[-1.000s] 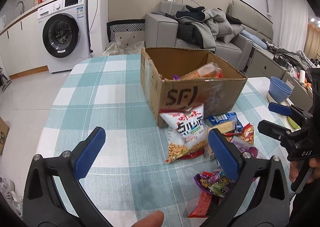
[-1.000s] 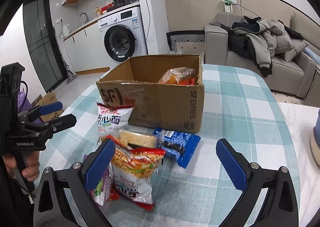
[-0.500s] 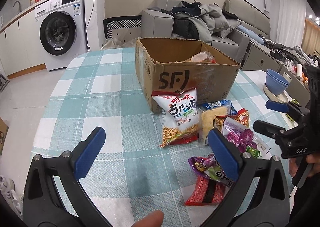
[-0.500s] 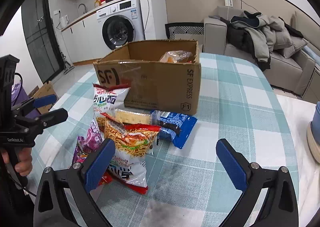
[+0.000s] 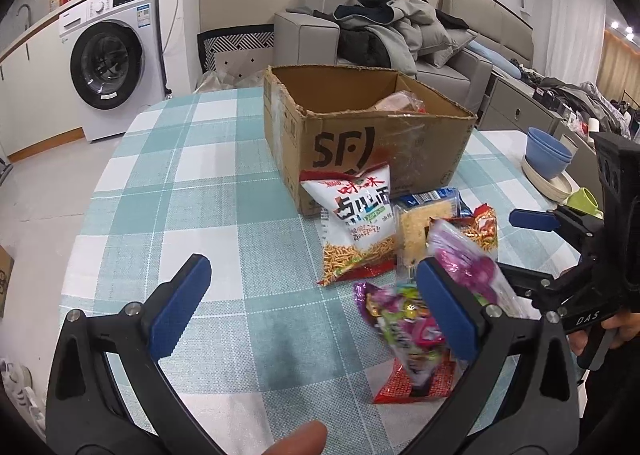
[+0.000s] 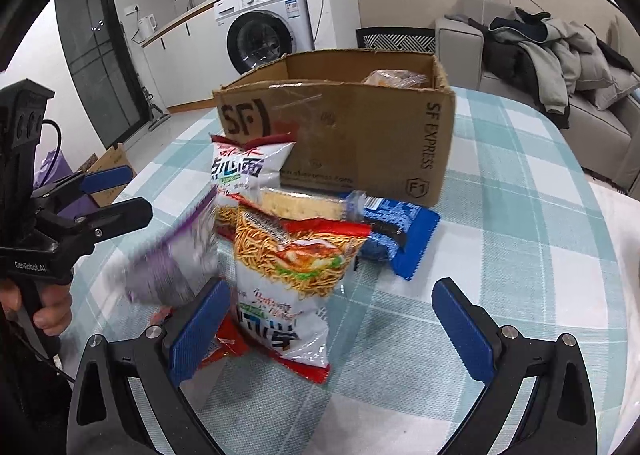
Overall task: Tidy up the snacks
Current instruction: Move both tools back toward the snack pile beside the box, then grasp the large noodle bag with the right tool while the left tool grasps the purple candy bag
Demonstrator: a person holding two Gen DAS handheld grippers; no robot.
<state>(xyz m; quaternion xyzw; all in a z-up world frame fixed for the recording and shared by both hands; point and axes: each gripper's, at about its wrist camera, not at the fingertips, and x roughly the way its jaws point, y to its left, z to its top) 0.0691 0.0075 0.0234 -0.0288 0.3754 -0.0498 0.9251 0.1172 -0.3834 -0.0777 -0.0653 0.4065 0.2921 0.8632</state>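
A checked teal-and-white tablecloth (image 5: 192, 191) covers a table. An open cardboard box (image 5: 360, 143) stands toward its far edge, with one orange-wrapped snack (image 6: 394, 78) inside. The other snacks lie piled against the box's front wall: a white noodle-snack bag (image 5: 360, 223), a cracker pack (image 5: 416, 227), a purple bag (image 5: 468, 259), a candy bag (image 5: 404, 327) and a red packet (image 5: 416, 383).

The left gripper (image 5: 316, 307) hovers over the table's near edge with its jaws spread wide and holding nothing. The right gripper (image 6: 332, 329) is likewise spread wide and empty.

Only the right wrist view shows the blue wafer pack (image 6: 404, 239) and the whole of a red-and-white noodle bag (image 6: 296, 283). Only the left wrist view shows stacked blue bowls (image 5: 546, 153) at the table's right edge.
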